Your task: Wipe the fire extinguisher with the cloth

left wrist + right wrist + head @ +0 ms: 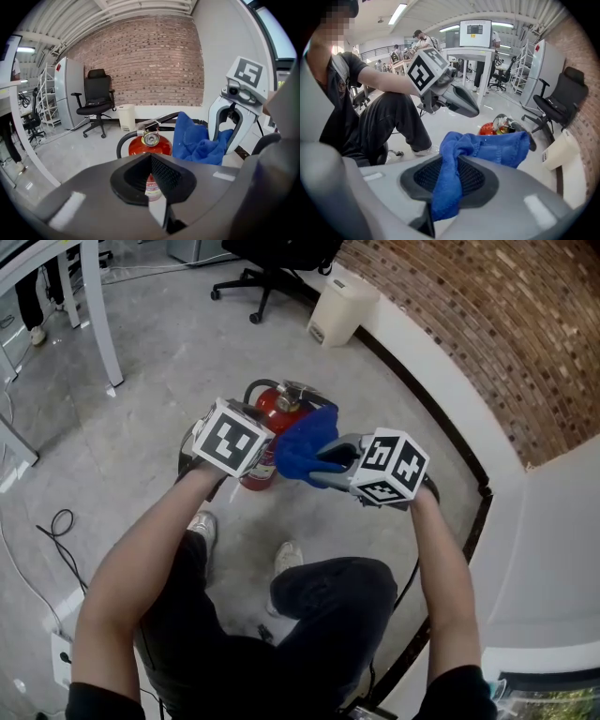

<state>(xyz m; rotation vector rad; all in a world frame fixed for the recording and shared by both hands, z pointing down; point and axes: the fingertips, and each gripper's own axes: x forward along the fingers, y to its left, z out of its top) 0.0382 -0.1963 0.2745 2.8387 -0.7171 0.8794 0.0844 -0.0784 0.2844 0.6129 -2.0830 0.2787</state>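
Fluffy blue cloth (499,147) bunched between right gripper (453,165) jaws.

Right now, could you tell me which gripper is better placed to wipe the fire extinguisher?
The right gripper: its jaws clamp the blue cloth near the fire extinguisher; the left gripper is shut, empty.

Three cameras, one scene.
From the head we look steeply down; the left gripper (151,161) camera faces the brick wall (140,61), the right gripper (449,165) camera faces back at us, and all share the nearby fire extinguisher (269,409) and blue cloth (302,448).
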